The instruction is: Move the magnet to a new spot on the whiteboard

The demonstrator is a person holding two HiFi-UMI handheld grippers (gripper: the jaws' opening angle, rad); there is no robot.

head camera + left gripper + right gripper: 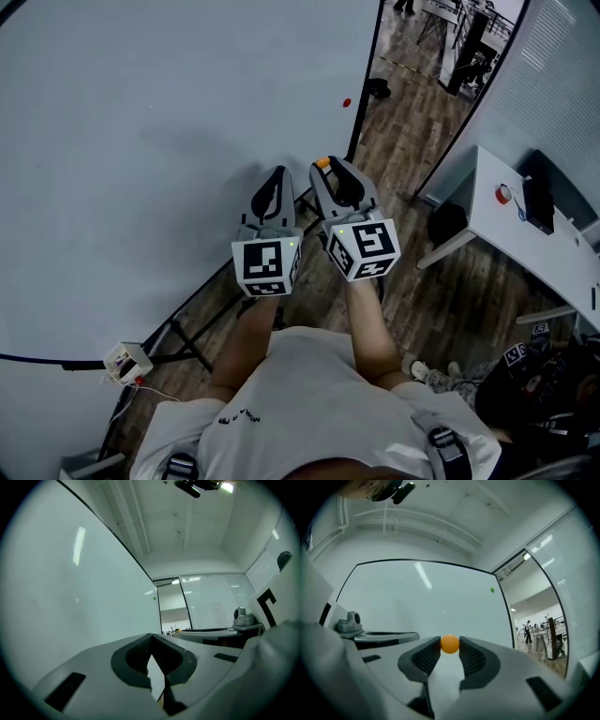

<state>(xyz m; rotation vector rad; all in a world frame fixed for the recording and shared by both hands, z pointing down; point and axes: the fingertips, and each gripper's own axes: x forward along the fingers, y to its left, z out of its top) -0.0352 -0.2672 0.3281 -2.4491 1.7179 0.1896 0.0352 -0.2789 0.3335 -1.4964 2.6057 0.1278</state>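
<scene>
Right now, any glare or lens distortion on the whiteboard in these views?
Left gripper view: a bright light streak glares on the white whiteboard, its black edge bows, and the corners are vignetted black. Right gripper view: a second streak and the same fisheye bowing; the round orange magnet is sharp. Head view: dim, flat light, no glare on the board.

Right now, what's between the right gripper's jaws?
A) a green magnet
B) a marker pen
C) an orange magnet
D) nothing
C: in the right gripper view the orange magnet sits pinched between the tips of the right gripper, with the whiteboard behind it.
</scene>
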